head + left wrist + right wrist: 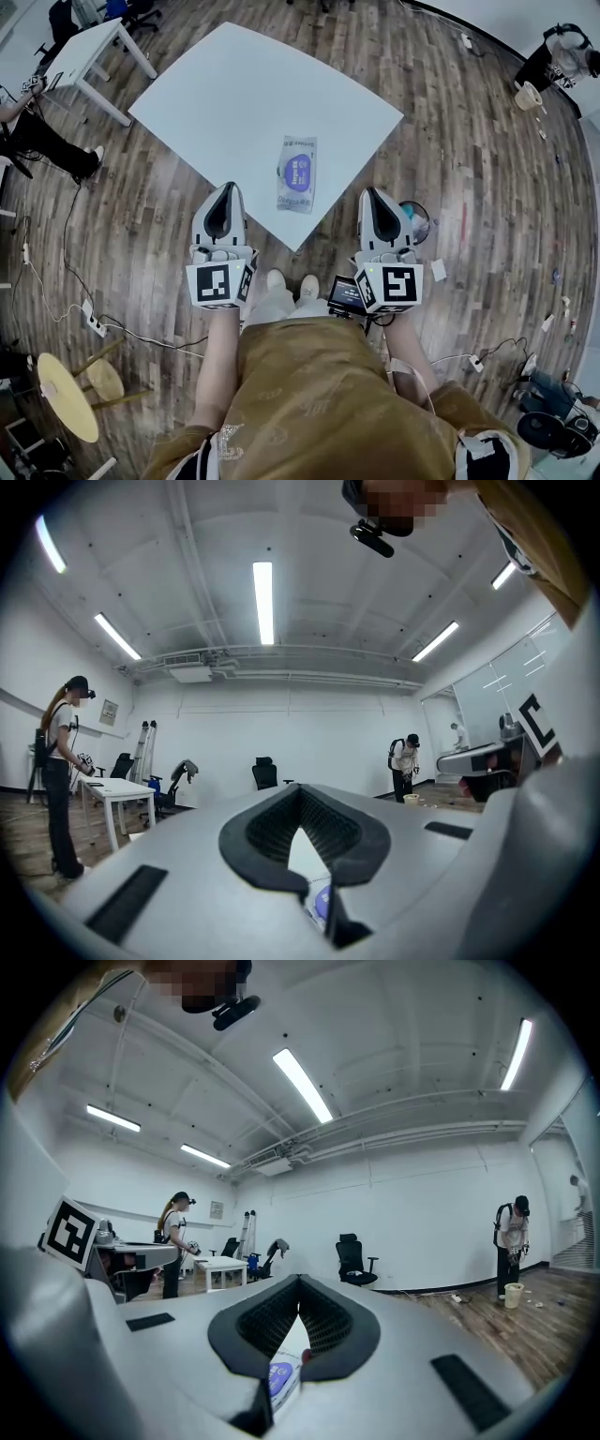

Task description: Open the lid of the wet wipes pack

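Head overhead; gripper views low, seemingly sharing pack (298, 174).

- Premises: one large open room of office or lab type, not a dwelling.
- Floor: wood-plank floor (131, 234) throughout, with loose cables (141, 336) and a power strip (93, 319) lying on it.
- Ceiling: high and white, fitted with long strip lights (263, 602). The walls are plain white.
- Furniture: a bare white table (244, 84), a smaller white desk (89, 52), a black swivel chair (352, 1258) and a round yellow stool (66, 394). A stepladder (145, 747) stands against the far wall.
- Occupants: a person (61, 771) in headgear stands by the desk. A second person (511, 1237) with a backpack stands at the far side.
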Demonstrator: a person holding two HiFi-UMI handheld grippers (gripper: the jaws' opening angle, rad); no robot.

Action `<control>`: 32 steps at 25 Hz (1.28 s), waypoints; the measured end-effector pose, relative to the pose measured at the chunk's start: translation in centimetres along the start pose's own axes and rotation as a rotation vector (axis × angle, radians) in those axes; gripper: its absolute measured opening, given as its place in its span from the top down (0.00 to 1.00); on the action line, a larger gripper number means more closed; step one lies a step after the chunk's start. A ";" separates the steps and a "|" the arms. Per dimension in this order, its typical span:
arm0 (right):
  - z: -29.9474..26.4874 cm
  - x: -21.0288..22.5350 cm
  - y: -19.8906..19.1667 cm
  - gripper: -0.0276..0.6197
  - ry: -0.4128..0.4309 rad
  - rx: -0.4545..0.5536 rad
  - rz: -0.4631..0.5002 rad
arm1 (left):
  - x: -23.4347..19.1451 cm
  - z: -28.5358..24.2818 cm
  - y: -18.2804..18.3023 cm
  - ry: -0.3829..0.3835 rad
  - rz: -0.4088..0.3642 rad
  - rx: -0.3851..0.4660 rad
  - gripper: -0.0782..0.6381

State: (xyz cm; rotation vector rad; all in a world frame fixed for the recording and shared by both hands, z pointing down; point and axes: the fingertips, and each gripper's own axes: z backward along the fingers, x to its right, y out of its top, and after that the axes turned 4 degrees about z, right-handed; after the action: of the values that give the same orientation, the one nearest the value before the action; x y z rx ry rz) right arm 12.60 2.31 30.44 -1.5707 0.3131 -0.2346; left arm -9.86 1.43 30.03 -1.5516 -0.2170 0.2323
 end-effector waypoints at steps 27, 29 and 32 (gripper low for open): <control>-9.8 0.8 -4.1 0.94 -0.180 -0.192 -0.039 | -5.0 -9.6 -3.9 -0.164 0.030 -0.070 0.89; -9.9 0.7 -4.9 0.94 -0.183 -0.206 -0.050 | -5.3 -10.0 -4.6 -0.173 0.030 -0.085 0.89; -10.2 0.4 -6.2 0.94 -0.176 -0.240 -0.075 | -5.6 -10.1 -5.5 -0.171 0.040 -0.106 0.89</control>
State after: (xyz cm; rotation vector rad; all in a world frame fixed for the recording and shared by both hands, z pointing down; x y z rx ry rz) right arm 9.83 -7.35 36.89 -1.8287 0.1485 -0.1188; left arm -12.32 -9.86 35.54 -1.6433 -0.3371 0.3913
